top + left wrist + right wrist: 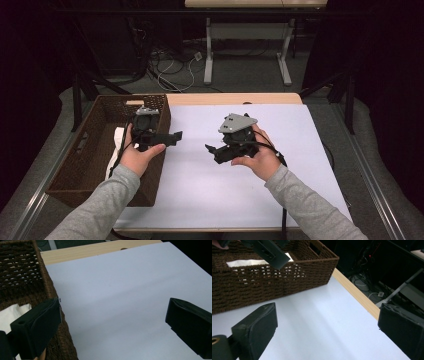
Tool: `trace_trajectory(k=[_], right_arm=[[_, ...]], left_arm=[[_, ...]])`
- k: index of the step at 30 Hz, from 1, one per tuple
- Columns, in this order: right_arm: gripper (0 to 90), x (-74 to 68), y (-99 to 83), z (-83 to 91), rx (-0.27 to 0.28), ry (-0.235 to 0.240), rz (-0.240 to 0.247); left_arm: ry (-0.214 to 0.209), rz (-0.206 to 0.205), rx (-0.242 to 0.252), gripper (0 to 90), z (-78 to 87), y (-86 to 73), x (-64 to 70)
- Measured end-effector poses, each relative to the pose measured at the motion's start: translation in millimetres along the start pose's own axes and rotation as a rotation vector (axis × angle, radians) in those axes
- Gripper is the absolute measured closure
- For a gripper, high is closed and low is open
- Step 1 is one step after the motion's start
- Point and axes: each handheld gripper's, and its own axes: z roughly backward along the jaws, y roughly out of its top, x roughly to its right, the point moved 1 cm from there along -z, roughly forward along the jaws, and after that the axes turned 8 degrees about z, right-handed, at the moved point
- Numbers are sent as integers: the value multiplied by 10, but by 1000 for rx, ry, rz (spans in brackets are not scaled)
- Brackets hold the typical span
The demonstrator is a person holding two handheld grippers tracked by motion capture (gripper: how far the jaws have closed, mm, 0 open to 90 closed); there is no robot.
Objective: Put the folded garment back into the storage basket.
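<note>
My left gripper (174, 136) hovers at the right rim of a brown wicker basket (95, 125), jaws pointing right over the white tabletop (210, 190). In the left gripper view, the left gripper (112, 322) is open with nothing between its jaws. My right gripper (212, 152) is held above the middle of the table, jaws pointing left toward the basket. The right gripper (327, 327) is open and empty in its own view. A white cloth (118, 142) lies inside the basket, partly hidden by the left hand.
The basket (274, 277) stands on the table's left end, with the white cloth (247, 263) showing over its wall. A strip of bare wood (95, 250) runs along the far table edge. Cables and table legs (210, 55) lie on the floor beyond.
</note>
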Motion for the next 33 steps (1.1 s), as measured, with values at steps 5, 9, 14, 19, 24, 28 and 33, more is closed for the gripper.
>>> trace_trajectory(k=[5, 9, 14, 19, 24, 28, 33], right_arm=[[9, 53, -82, 131, -7, -12, -11], [7, 91, -146, 243, -6, -20, -28], [7, 140, -266, 324, -19, -33, -52], [7, 193, -410, 372, -27, -51, -86], [6, 207, -589, 451, -23, -64, -132], [7, 191, -860, 517, -48, -90, -177], [7, 199, -1081, 551, -64, -119, -213]], left_arm=[[-5, -10, 16, 3, 15, -60, 102], [-14, -16, 36, 3, 63, -110, 158], [-10, -21, 53, 3, 95, -176, 181], [-28, -32, 69, 3, 88, -326, 201], [-65, -31, 74, 4, 70, -467, 281], [-96, -41, 80, 3, -44, -685, 374], [-90, -58, 52, 4, -229, -875, 389]])
